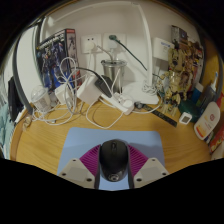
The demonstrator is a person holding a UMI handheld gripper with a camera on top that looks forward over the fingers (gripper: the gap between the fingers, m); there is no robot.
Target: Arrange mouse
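A black computer mouse [113, 160] sits between my gripper's [113, 172] two fingers, its front end pointing away from me. The magenta pads [90, 160] press against both of its sides, so the gripper is shut on it. A light blue mouse mat [88, 138] lies on the wooden desk [45, 145] just under and ahead of the mouse. The mouse is over the mat's near part; I cannot tell whether it rests on the mat or is held just above it.
Beyond the mat lie a white power strip [118, 101] and tangled white cables [68, 95]. A printed box [55, 55] stands at the back left, a mesh pen cup [112, 70] against the white wall, and toys and a white device [206, 125] to the right.
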